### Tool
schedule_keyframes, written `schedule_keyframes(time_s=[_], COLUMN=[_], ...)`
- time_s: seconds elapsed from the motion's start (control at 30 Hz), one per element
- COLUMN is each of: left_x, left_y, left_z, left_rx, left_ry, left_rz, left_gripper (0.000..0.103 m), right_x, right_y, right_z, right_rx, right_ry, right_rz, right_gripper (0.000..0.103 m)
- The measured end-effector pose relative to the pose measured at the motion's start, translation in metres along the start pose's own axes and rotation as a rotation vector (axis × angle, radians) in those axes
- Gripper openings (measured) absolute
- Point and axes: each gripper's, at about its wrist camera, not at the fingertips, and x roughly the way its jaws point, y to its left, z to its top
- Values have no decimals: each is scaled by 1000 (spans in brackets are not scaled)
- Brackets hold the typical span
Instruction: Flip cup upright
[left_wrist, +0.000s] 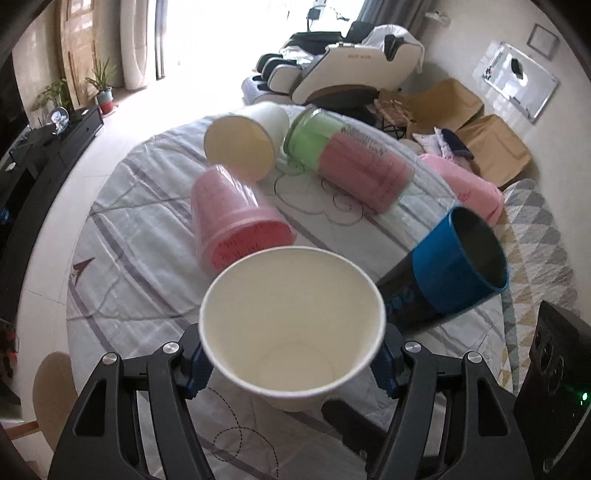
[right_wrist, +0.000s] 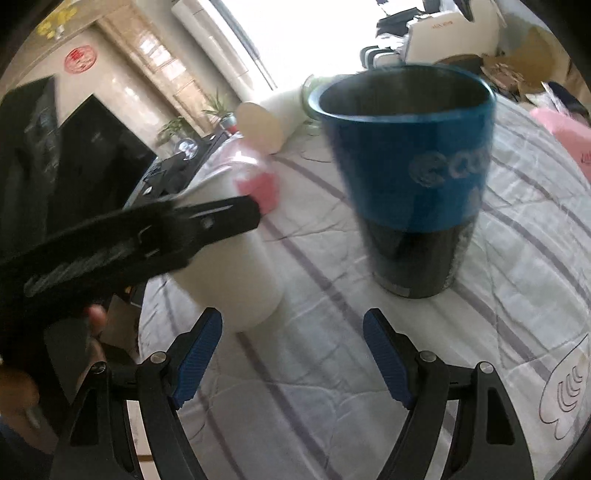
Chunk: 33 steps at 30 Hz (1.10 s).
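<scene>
My left gripper (left_wrist: 291, 362) is shut on a white paper cup (left_wrist: 291, 328), mouth up, just above the quilted table cover (left_wrist: 122, 258). The same cup (right_wrist: 236, 269) shows in the right wrist view with the left gripper's black finger across it. A blue and black tumbler (right_wrist: 410, 184) stands upright on the cover. It also shows in the left wrist view (left_wrist: 450, 269). My right gripper (right_wrist: 291, 354) is open and empty, a little short of the tumbler.
A pink cup stack (left_wrist: 236, 221) stands mouth down behind the white cup. A cream cup (left_wrist: 245, 138), a green and pink cup stack (left_wrist: 347, 162) and a pink cup (left_wrist: 469, 188) lie on their sides farther back. A black device (left_wrist: 554, 387) is at the right edge.
</scene>
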Motion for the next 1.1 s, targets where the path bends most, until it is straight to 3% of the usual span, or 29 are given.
schedule_keyframes(time_s=[0.3, 0.43, 0.53, 0.9, 1.1], left_x=[10, 0, -8, -72, -113], left_y=[-11, -17, -17, -27, -36], left_z=[-13, -17, -19, -28, -34], left_rx=[26, 32, 26, 91, 143], left_ry=[50, 46, 41, 12, -25], left_rz=[-20, -18, -16, 25, 51], left_gripper=[71, 88, 90, 91, 95], right_x=[-1, -7, -16, -62, -97], right_y=[-8, -7, -14, -8, 11], right_z=[-9, -15, -20, -20, -14], right_rx=[13, 15, 13, -11, -61], right_ry=[11, 21, 31, 42, 23], right_rz=[-41, -47, -63, -161, -277], right_gripper=[80, 80, 80, 80, 80])
